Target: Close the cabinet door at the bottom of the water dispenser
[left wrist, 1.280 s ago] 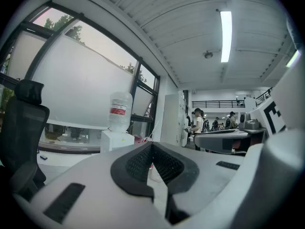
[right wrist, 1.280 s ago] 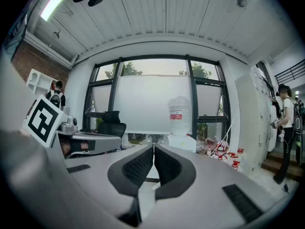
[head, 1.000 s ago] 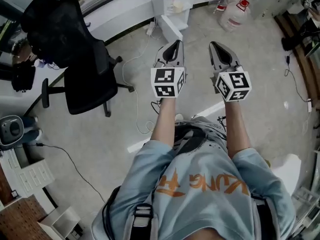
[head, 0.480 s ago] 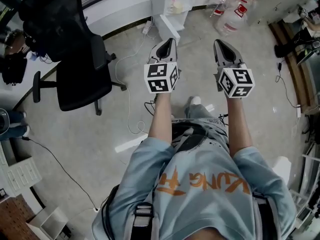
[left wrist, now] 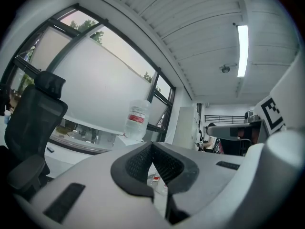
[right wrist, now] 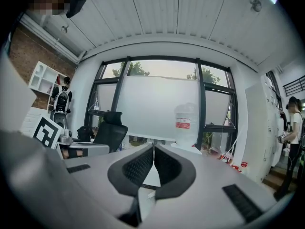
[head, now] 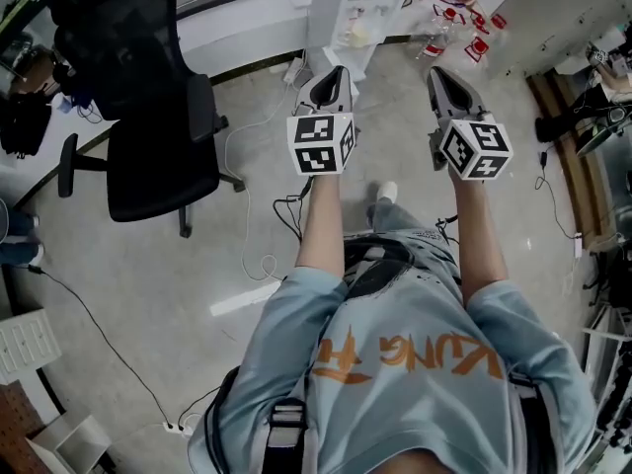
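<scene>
Water dispenser (head: 348, 8) stands on the floor (head: 247, 255) at the far wall, just beyond both grippers; its bottom cabinet door cannot be made out behind the left gripper (head: 339, 71). That gripper's jaws are clenched together, empty. Right gripper (head: 435, 73) likewise clenched on nothing. Both are held level, well apart from the dispenser. Office chair (head: 148, 126) stands to the left.

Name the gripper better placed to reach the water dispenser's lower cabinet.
Left, probably. In the head view the left gripper points at the foot of the water dispenser; the right gripper aims beside it, toward the bottles. Both are shut and empty.
</scene>
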`<state>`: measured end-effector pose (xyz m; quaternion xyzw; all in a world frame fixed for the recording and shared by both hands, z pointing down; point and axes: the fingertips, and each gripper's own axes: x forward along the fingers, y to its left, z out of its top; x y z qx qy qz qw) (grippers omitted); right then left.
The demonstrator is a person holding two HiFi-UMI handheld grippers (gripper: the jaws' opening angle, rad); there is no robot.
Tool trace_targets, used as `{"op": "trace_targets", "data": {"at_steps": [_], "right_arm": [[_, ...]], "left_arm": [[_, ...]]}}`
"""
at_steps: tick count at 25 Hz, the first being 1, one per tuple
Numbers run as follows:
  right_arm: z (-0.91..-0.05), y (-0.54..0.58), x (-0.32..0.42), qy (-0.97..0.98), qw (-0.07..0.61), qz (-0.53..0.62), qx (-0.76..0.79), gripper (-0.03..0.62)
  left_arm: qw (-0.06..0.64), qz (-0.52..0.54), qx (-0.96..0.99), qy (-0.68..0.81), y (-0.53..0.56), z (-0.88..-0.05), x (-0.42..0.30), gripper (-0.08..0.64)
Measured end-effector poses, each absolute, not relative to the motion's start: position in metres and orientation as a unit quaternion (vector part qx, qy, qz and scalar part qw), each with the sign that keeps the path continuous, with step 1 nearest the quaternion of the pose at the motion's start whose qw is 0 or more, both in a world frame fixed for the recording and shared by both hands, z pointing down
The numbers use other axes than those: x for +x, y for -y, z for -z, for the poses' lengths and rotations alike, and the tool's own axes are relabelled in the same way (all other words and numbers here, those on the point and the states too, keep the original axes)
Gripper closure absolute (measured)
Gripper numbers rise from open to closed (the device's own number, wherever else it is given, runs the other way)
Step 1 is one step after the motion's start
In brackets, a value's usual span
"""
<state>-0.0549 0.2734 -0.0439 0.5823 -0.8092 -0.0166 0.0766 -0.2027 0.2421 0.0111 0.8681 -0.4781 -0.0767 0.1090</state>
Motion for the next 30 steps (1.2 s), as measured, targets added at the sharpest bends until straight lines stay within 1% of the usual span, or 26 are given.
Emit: {"op": "trace_targets", "data": {"at_steps": [5, 10, 13, 19, 25, 30], "right_arm": [[0.046, -0.259, -0.047, 0.810, 0.068, 0.021, 0.582, 0.563], [0.038, -0.242, -0.024, 0.803, 0.056, 0.013, 0.593, 0.563], [0.025, -0.230, -0.008, 0.802, 0.062, 0.009, 0.595, 0.563], [0.000, -0.193, 0.060, 0.781, 0.069, -0.015, 0.620, 0.563], [-0.027, -0.129, 0.081, 0.793, 0.082, -0.034, 0.602, 0.563], [-0.064, -0.077, 0.109, 0.795, 0.083, -0.089, 0.594, 0.563]], "left_arm": [[0.098, 0.076, 0.869, 0.478, -0.229, -0.009, -0.198, 0.540], [0.091, 0.067, 0.873, 0.474, -0.210, -0.016, -0.181, 0.540], [0.100, 0.068, 0.871, 0.477, -0.189, -0.028, -0.169, 0.540], [0.110, 0.046, 0.872, 0.474, -0.149, -0.048, -0.123, 0.540], [0.125, 0.014, 0.864, 0.487, -0.098, -0.075, -0.089, 0.540], [0.156, -0.019, 0.848, 0.506, -0.056, -0.108, -0.068, 0.540]]}}
